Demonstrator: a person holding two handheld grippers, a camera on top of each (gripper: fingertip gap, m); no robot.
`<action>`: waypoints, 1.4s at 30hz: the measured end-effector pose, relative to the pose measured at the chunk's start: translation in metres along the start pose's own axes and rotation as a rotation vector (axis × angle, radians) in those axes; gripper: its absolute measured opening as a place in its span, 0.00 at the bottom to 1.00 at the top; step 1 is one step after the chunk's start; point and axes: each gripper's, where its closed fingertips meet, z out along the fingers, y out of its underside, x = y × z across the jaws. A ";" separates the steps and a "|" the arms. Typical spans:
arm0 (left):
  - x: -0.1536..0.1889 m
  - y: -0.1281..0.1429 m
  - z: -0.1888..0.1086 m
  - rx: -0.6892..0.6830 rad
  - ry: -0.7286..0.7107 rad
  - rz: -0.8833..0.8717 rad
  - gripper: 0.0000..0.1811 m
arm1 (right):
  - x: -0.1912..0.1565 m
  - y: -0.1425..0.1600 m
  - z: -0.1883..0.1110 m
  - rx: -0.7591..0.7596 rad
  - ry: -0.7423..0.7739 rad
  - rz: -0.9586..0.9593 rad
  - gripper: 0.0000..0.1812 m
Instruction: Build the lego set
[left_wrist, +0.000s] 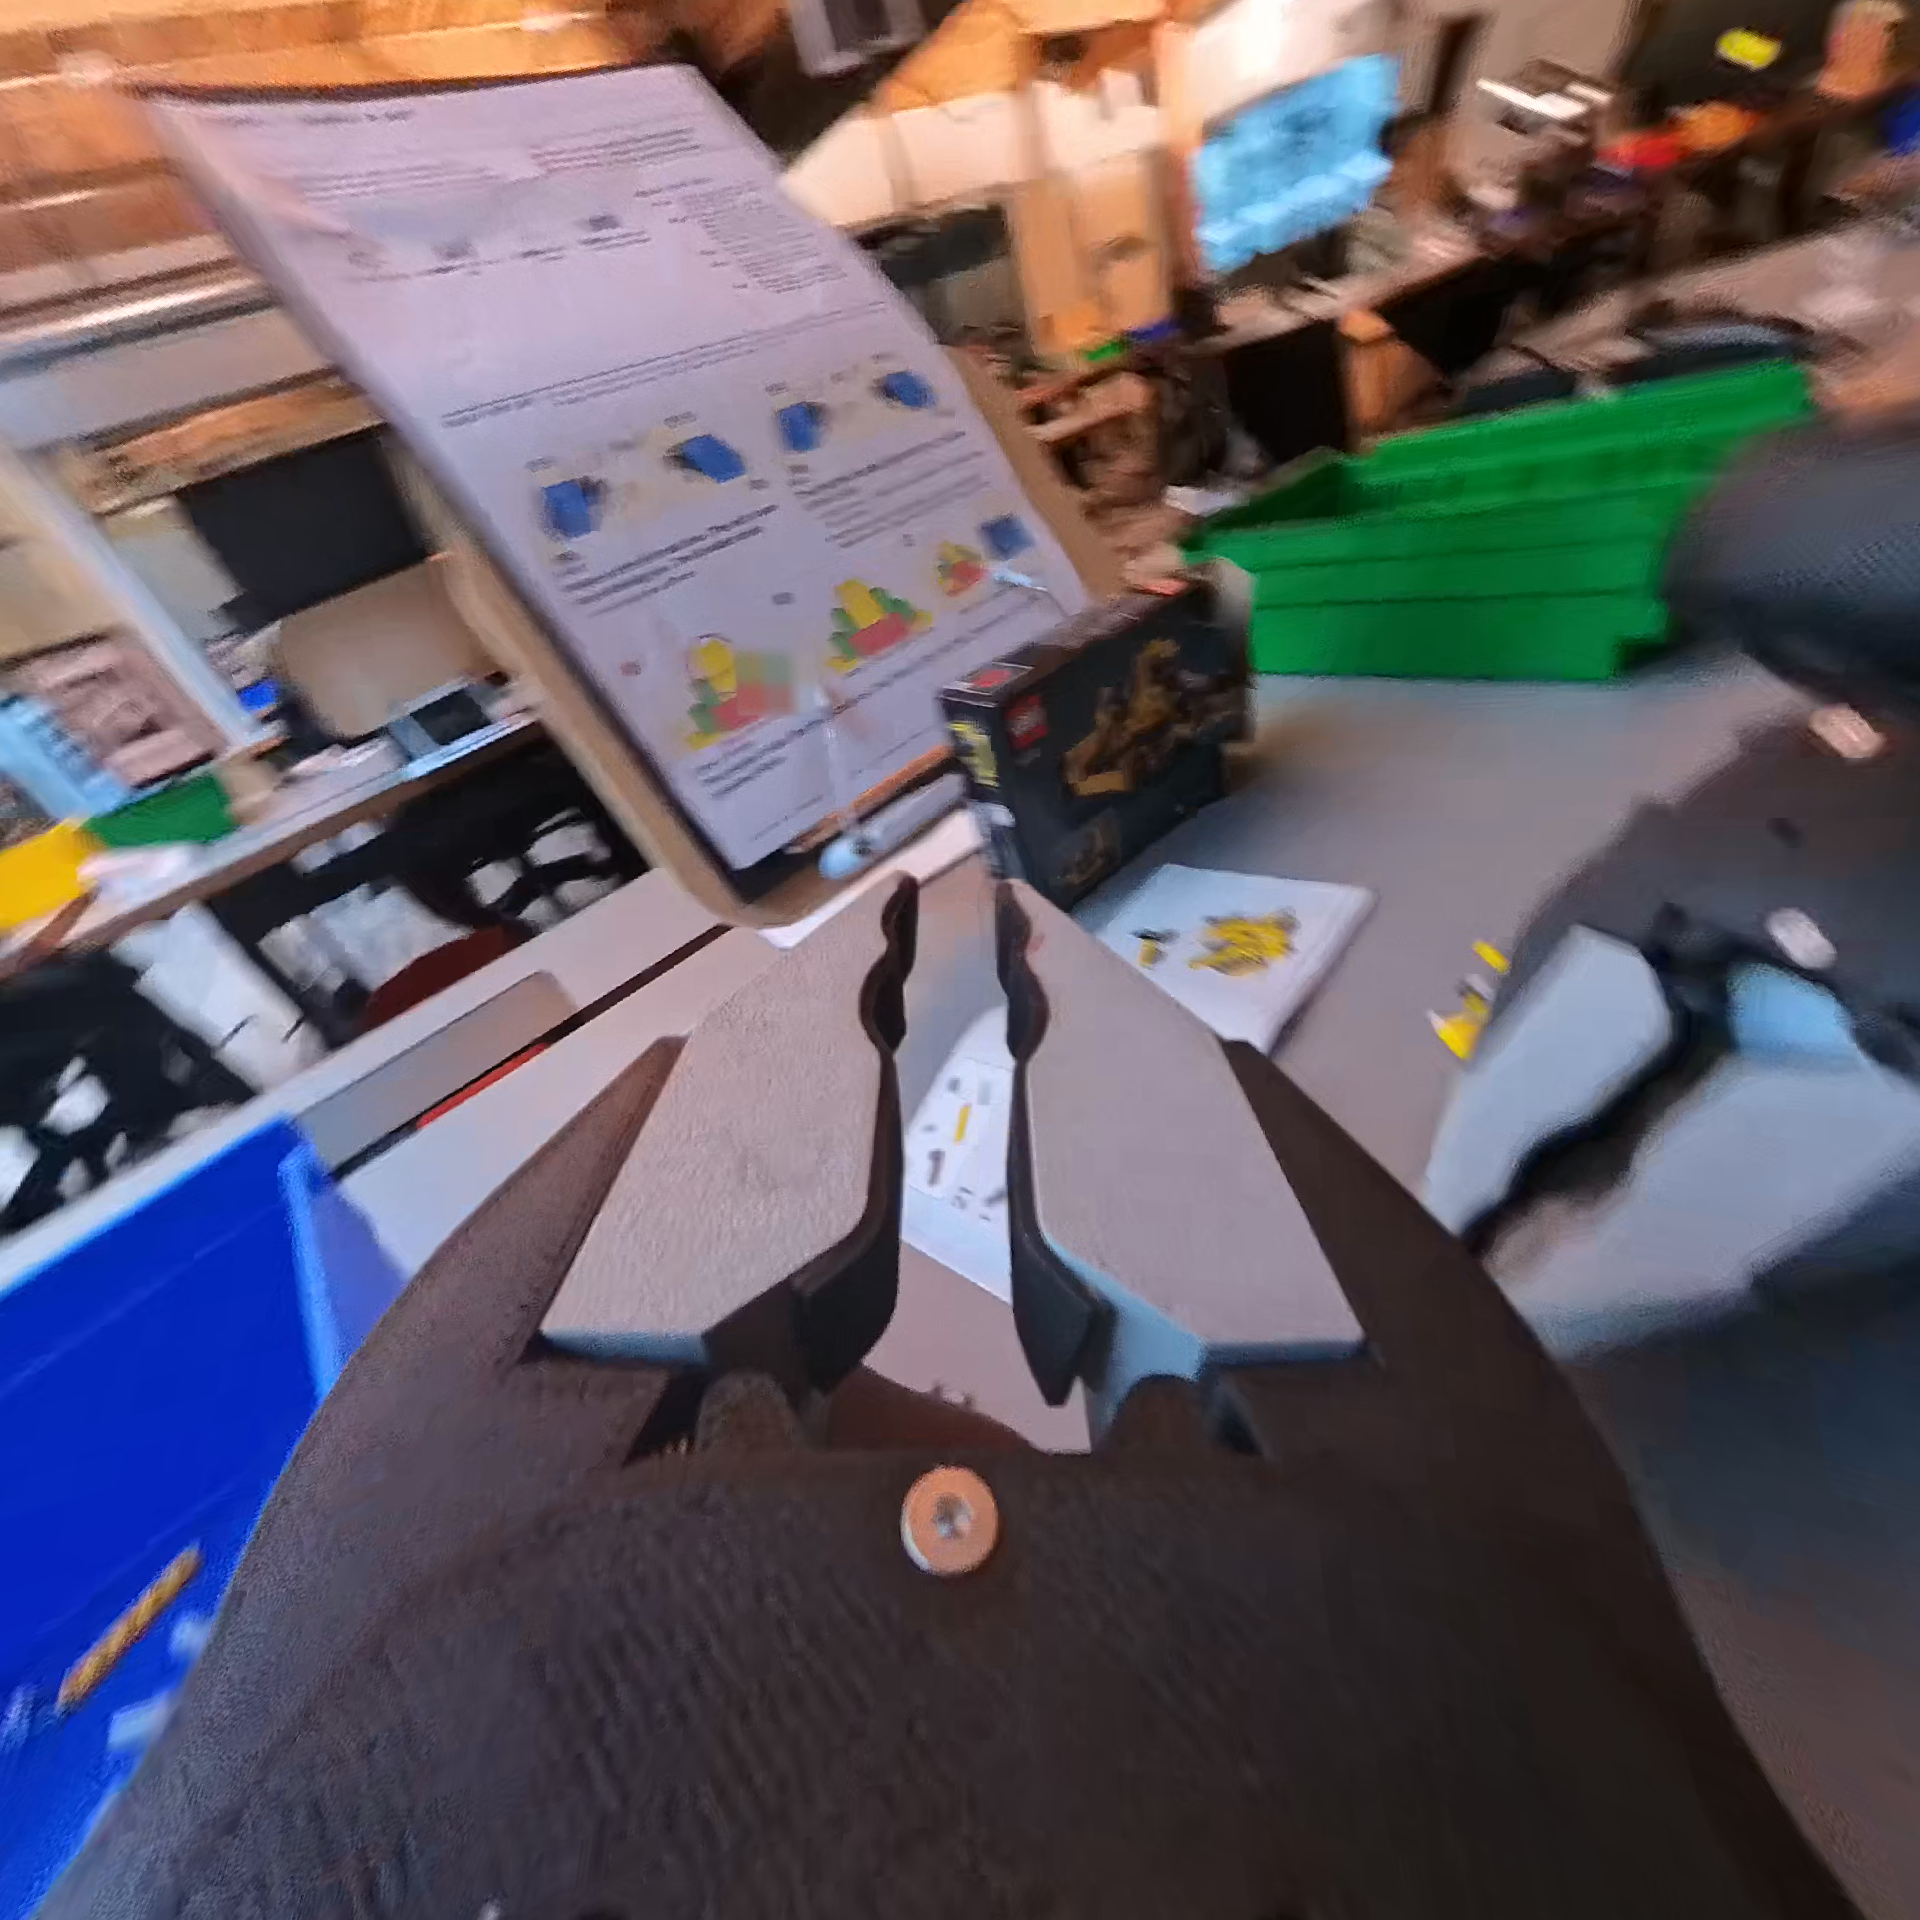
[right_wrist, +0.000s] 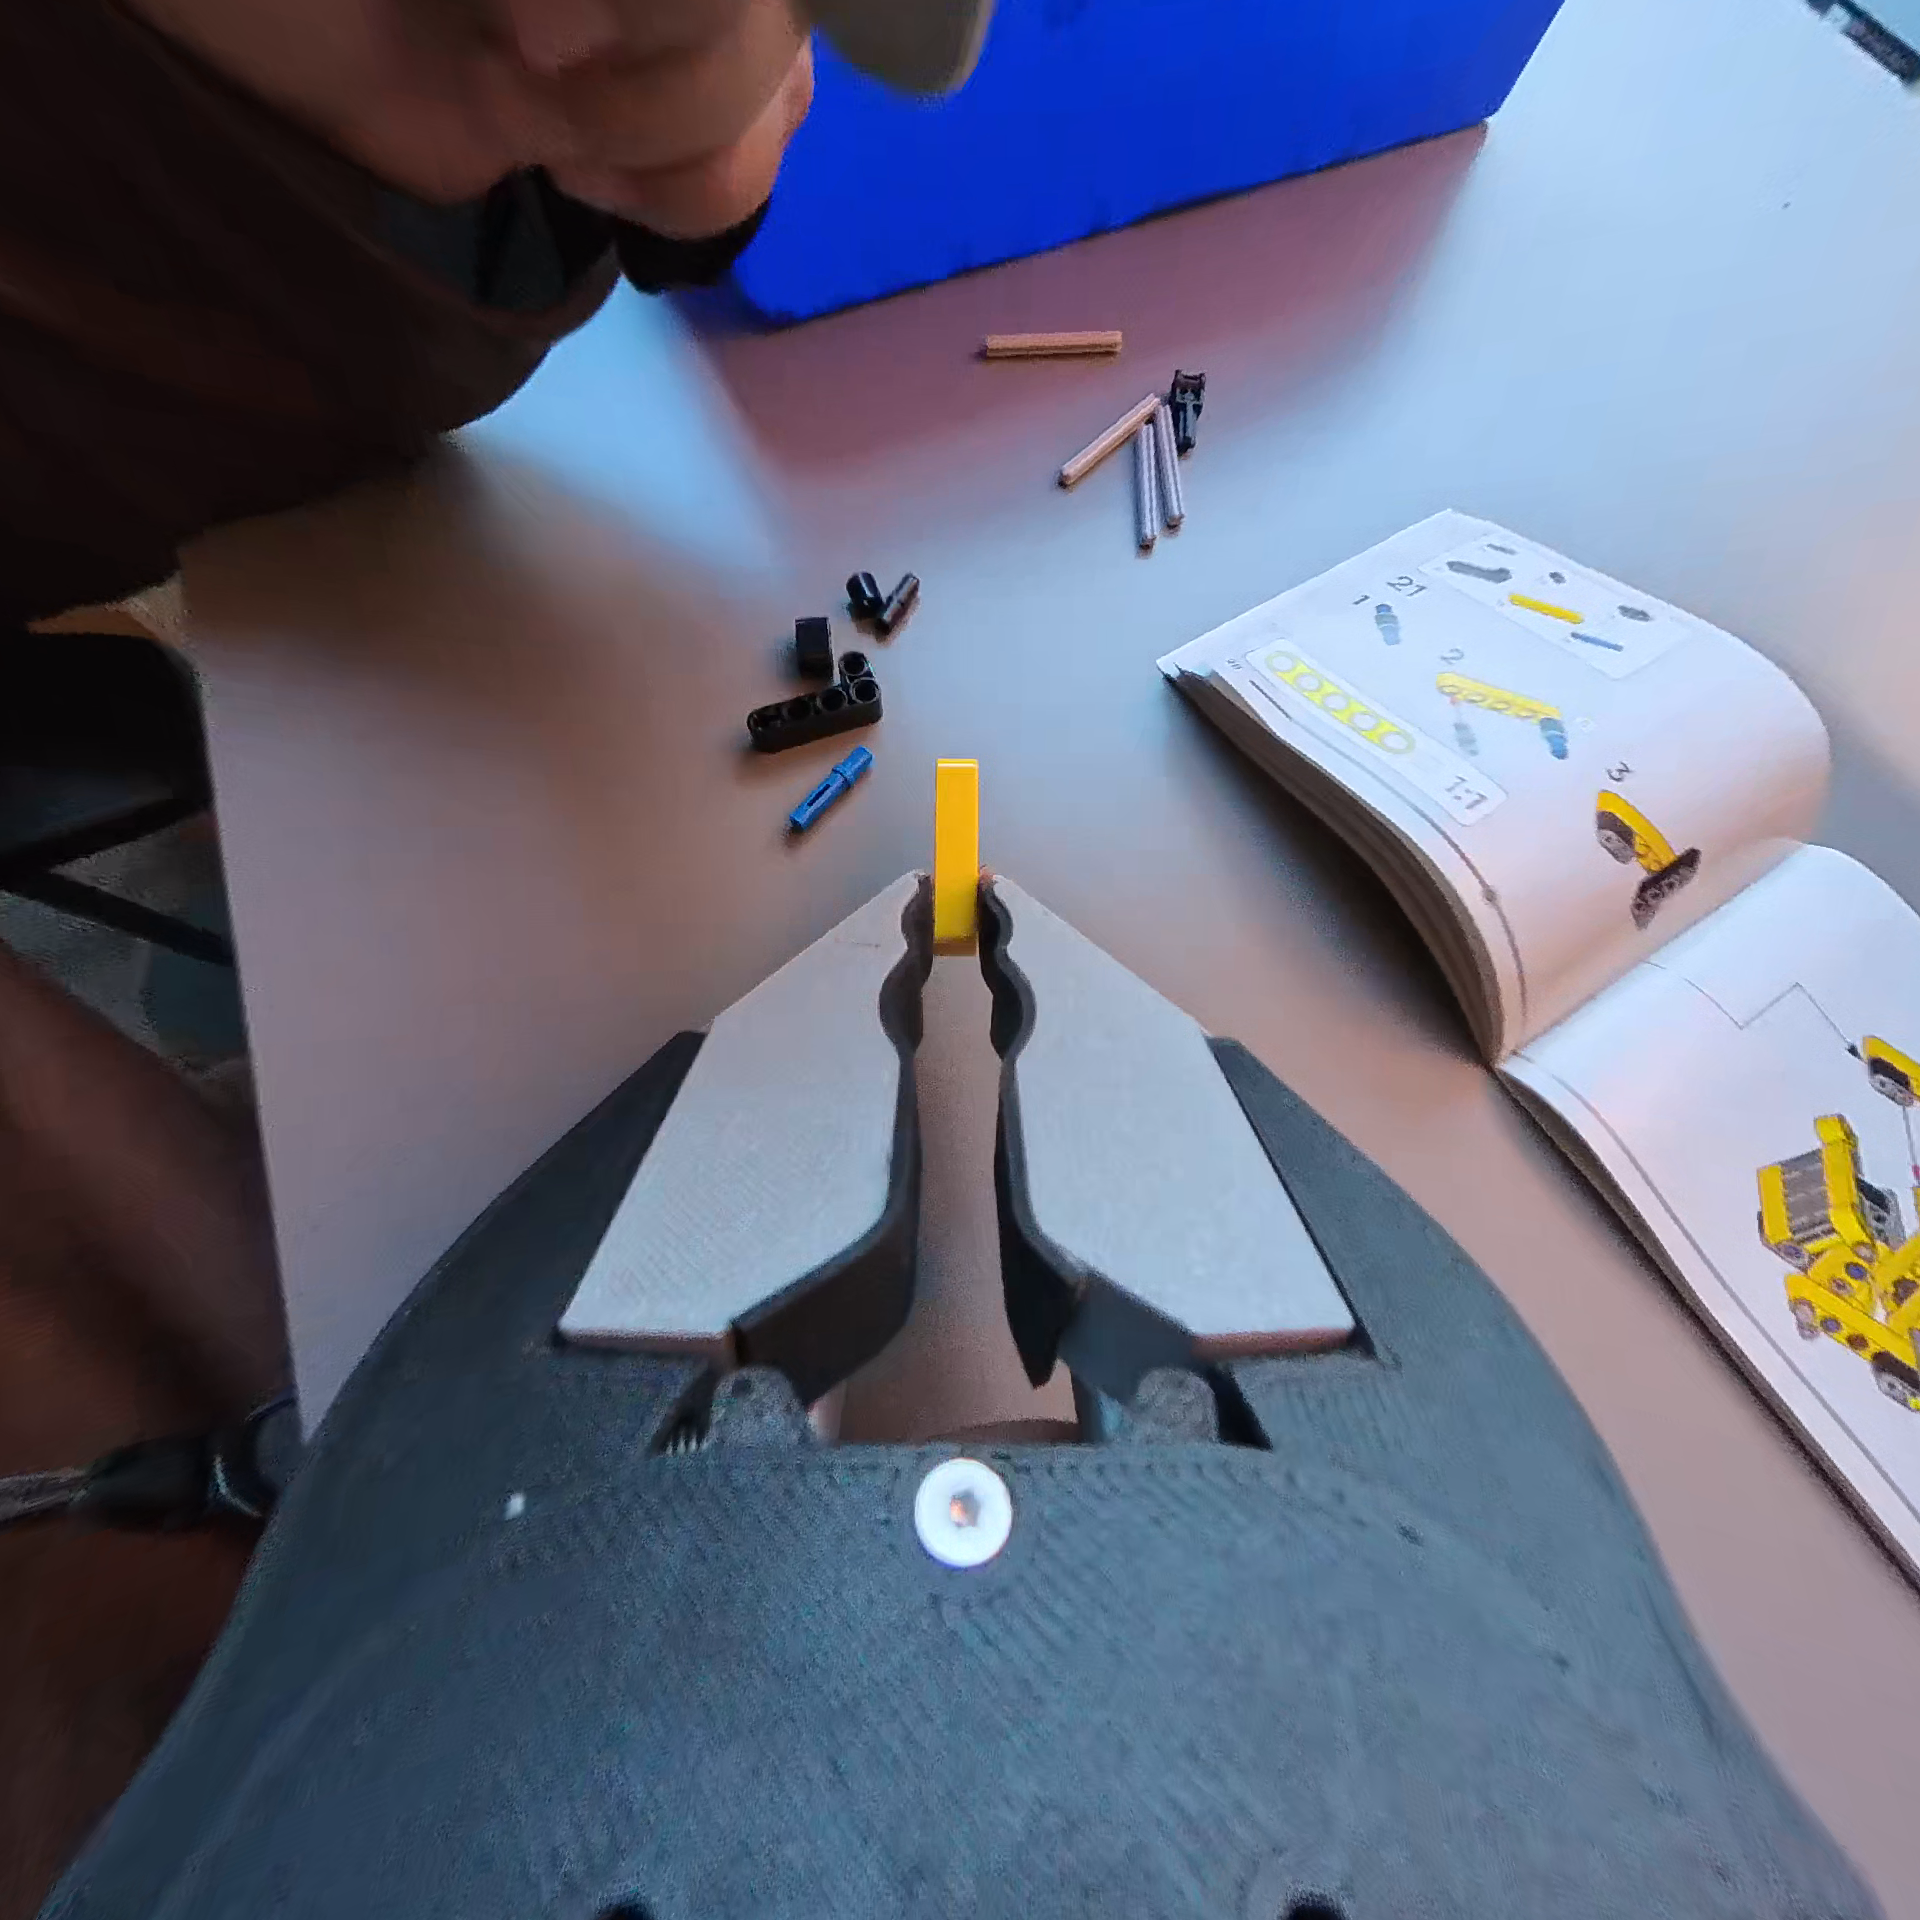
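Observation:
My right gripper (right_wrist: 954, 896) is shut on a yellow beam (right_wrist: 956, 842), held upright by its lower end above the grey table (right_wrist: 1351, 343). Loose parts lie beyond it: a black L-shaped beam (right_wrist: 821, 712), a blue pin (right_wrist: 831, 790), small black connectors (right_wrist: 883, 601), two grey axles (right_wrist: 1155, 478) and tan axles (right_wrist: 1107, 442). The open instruction booklet (right_wrist: 1558, 779) lies to the right. My left gripper (left_wrist: 954, 909) is raised, its jaws a little apart with nothing between them. The right gripper (left_wrist: 1558, 1091) shows blurred in the left wrist view with the yellow piece (left_wrist: 1465, 1023).
A blue box (right_wrist: 1091, 135) stands at the table's far edge, with a person leaning in at upper left. In the left wrist view a black set box (left_wrist: 1101, 748), a propped instruction board (left_wrist: 644, 468), green bins (left_wrist: 1475, 551) and the booklet (left_wrist: 1247, 945) stand ahead. Left tips to right tips: about 15 cm. The blue pin (right_wrist: 831, 790) is about 4 cm from my right fingertips and 15 cm from my left.

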 end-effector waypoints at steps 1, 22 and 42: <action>0.016 0.003 -0.003 -0.005 0.095 0.066 0.07 | 0.000 -0.001 -0.005 0.013 -0.011 0.006 0.03; 0.111 0.044 -0.024 0.074 0.364 0.558 0.12 | -0.005 -0.015 -0.063 -0.016 -0.423 0.160 0.03; 0.104 0.058 -0.056 0.076 0.448 0.546 0.04 | -0.027 -0.034 -0.038 -0.016 -0.599 0.149 0.03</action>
